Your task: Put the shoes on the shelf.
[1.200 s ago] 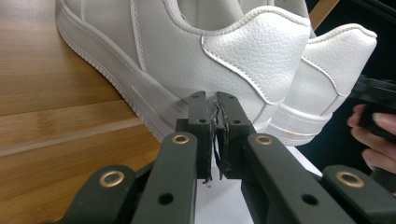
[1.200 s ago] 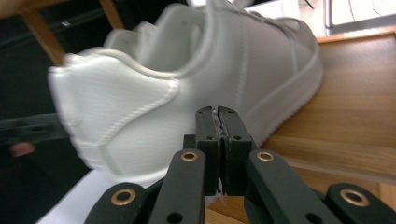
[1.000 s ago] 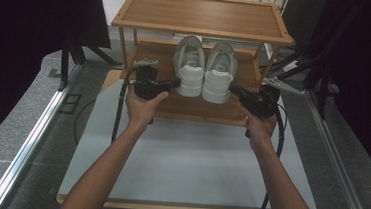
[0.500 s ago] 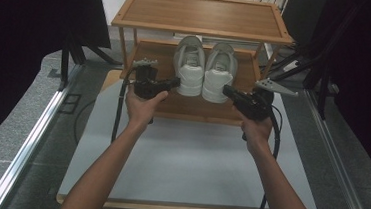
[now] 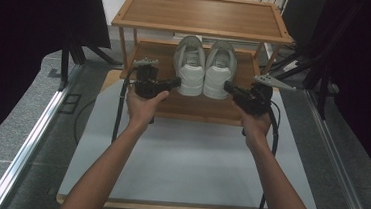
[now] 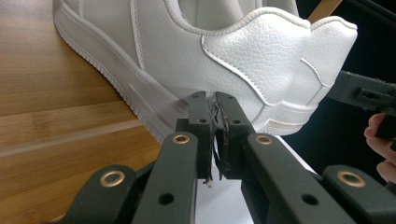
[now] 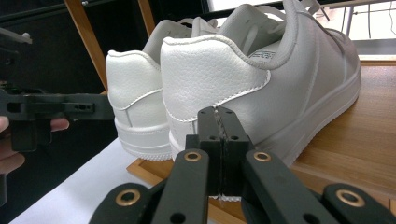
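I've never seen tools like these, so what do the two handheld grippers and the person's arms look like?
Each black two-jaw gripper, left and right, is angular, with flat black jaw bars set with brass-ringed rivets. A black cable trails from each, and a grey three-cornered plate sits on top. The forearms are bare, with no sleeves or gloves.

Two bare forearms reach forward side by side, each hand wrapped around a black two-jaw gripper. The left gripper (image 5: 175, 83) points inward toward the right one, its jaws pressed together with nothing between them. The right gripper (image 5: 227, 86) points inward toward the left, jaws likewise closed flat against each other. The two sets of jaw tips face one another, well apart.
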`<move>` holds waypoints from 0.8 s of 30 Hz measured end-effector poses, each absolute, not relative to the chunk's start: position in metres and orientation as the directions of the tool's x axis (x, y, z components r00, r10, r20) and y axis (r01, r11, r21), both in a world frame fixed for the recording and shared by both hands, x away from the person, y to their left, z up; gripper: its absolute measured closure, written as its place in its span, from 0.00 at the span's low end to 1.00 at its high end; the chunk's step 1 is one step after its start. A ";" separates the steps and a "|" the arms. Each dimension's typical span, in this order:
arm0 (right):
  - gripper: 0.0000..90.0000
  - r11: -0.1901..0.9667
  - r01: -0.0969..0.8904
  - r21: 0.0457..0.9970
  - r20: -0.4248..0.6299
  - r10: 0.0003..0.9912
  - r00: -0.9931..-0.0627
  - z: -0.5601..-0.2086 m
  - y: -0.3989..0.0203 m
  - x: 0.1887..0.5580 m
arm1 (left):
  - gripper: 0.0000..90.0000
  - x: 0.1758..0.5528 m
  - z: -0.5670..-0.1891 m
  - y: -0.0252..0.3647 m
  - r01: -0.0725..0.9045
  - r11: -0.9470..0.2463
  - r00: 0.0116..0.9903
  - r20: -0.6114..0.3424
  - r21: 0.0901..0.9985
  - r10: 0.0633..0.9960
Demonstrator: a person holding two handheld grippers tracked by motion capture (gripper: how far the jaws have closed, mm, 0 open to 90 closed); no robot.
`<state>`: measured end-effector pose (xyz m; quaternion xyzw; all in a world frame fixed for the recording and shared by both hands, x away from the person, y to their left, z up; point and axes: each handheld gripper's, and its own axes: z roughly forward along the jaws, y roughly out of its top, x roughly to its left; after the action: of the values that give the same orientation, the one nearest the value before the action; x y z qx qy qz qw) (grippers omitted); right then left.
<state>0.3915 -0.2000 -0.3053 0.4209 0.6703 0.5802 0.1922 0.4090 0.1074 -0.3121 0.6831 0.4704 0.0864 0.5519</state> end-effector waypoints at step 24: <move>0.67 -0.045 0.288 0.957 0.217 0.770 -0.600 -0.313 -0.214 0.369 | 0.59 0.383 -0.314 0.118 0.488 0.080 0.594 -0.399 0.869 0.699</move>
<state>0.3689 -0.2141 -0.3126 0.3998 0.6614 0.6022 0.2000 0.3832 0.1177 -0.3143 0.6723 0.4414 0.0894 0.5875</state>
